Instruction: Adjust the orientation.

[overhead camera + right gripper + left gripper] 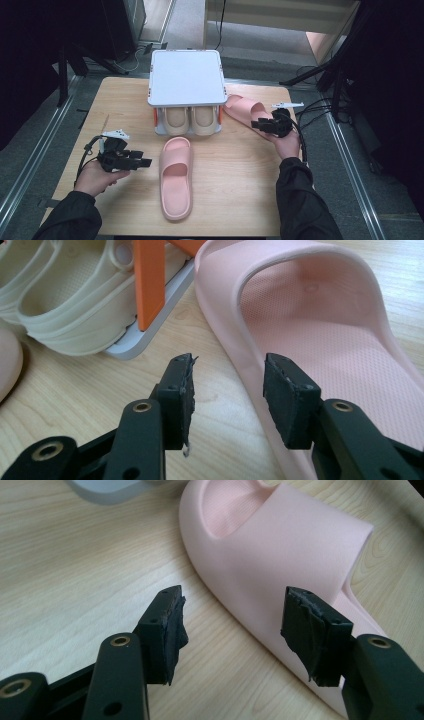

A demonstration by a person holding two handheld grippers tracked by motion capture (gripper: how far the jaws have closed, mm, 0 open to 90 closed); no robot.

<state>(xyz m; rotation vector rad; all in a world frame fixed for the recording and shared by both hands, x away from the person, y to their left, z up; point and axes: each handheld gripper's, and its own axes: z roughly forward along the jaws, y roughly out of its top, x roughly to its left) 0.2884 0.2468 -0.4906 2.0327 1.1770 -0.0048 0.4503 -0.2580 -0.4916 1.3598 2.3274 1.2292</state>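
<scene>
Two pink slides lie on the wooden table (230,165). One pink slide (176,176) rests lengthwise at the centre front; its side wall (280,565) is close before my left gripper. My left gripper (145,161) is open, just left of that slide, one jaw reaching over its edge. The other pink slide (245,109) lies at the right of the rack, and in the right gripper view its footbed (330,340) shows. My right gripper (256,123) is open, its jaws either side of that slide's near rim (235,365).
A small white shoe rack (186,80) with orange posts (150,280) stands at the table's back centre. A pair of beige clogs (189,120) sits on its lower shelf. Cables trail off the table's right edge (320,107).
</scene>
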